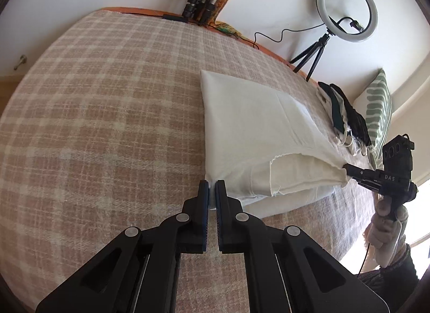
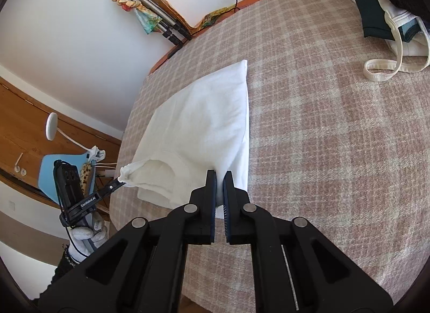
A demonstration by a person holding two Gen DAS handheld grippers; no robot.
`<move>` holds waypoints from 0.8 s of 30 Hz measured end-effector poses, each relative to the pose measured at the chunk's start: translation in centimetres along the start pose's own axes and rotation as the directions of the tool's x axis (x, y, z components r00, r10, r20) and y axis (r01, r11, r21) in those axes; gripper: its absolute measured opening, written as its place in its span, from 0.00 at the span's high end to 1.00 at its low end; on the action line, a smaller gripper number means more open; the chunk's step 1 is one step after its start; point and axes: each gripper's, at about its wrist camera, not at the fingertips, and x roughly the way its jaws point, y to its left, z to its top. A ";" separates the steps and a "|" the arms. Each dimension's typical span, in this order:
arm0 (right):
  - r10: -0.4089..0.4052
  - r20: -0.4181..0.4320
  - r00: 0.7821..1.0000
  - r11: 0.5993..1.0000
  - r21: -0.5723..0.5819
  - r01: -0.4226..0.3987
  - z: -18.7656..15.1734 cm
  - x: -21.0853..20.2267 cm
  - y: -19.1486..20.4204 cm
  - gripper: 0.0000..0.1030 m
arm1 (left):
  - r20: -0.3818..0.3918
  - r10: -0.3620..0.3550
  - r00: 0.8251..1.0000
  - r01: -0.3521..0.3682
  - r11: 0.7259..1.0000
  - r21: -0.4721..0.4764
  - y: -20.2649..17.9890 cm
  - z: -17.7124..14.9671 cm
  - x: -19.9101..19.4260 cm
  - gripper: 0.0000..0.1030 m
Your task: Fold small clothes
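Pinching the near corners of the white garment (image 1: 258,124) on the bed (image 1: 107,98), the left claw (image 1: 212,186) and right claw (image 2: 219,178) were clamped on thin fabric that seemed liable to slip if pulled unevenly.

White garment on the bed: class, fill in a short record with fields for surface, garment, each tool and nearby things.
surface: checked blanket
garment: white garment, partly folded, flat on the blanket
left tool: shut on the garment's near corner
right tool: shut on the opposite near corner
nearby: pile of clothes beside a striped cushion; ring light by the wall
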 end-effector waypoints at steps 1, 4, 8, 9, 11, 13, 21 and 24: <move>-0.006 -0.014 1.000 1.000 0.010 0.006 -0.1 0.3 -0.3 0.93 | -0.015 0.011 1.000 -0.011 1.000 0.004 0.0 -0.3 0.2 0.97; -0.061 -0.005 0.998 0.997 -0.044 0.060 0.0 0.0 0.3 0.91 | -0.015 0.035 0.999 -0.035 0.999 0.007 0.2 -0.2 -0.7 0.95; -0.096 0.089 0.991 0.984 -0.144 0.108 0.4 -1.3 2.9 0.80 | 0.104 0.011 0.994 -0.013 1.000 0.023 -0.7 1.5 -3.2 0.94; -0.070 0.099 0.993 0.984 -0.154 0.085 0.5 -1.4 3.3 0.79 | 0.117 -0.006 0.993 0.003 1.000 0.022 -1.0 2.0 -3.2 0.94; -0.043 0.086 0.995 0.984 -0.170 0.057 0.5 -0.8 4.1 0.79 | 0.109 -0.028 0.994 0.021 0.998 0.065 -2.4 2.8 -2.2 0.94; -0.064 0.069 0.996 0.976 -0.205 0.077 0.3 0.4 4.8 0.79 | 0.082 -0.013 0.997 0.003 0.992 0.127 -3.8 2.8 -0.7 0.94; -0.144 -0.034 0.989 0.929 -0.350 0.124 -3.0 3.1 5.4 0.79 | -0.054 0.014 0.998 -0.001 0.969 0.249 -4.9 -1.1 2.0 0.94; -0.121 -0.046 0.992 0.932 -0.348 0.097 -3.0 2.1 5.2 0.79 | -0.046 0.015 0.999 -0.003 0.967 0.254 -4.6 -1.7 0.7 0.93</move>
